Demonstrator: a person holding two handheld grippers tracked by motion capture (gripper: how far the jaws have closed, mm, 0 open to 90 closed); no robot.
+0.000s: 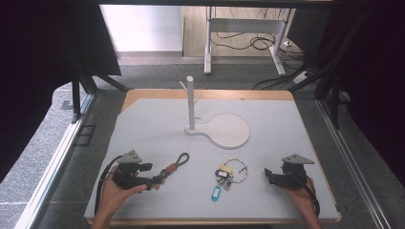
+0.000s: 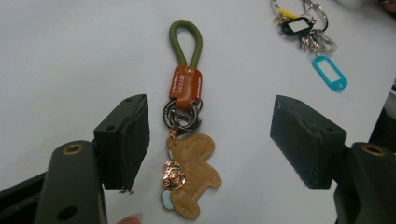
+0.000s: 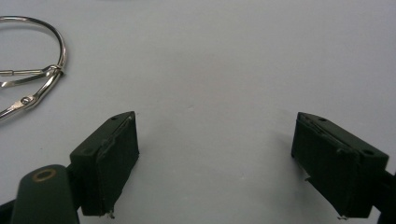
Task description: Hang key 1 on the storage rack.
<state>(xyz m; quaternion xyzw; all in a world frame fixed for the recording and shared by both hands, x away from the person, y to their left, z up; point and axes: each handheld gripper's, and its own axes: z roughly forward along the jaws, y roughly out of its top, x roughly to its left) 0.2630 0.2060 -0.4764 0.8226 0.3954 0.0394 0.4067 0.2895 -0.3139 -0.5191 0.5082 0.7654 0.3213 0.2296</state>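
The leather keychain (image 2: 187,126) lay on the tabletop (image 1: 143,124) between the left gripper's (image 2: 210,140) spread jaws, its long axis running straight ahead; the right gripper (image 3: 215,154), jaws spread and empty, sat farther off.

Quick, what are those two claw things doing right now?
Left gripper: open, around the green-looped leather bear keychain, not gripping.
Right gripper: open, holding nothing.
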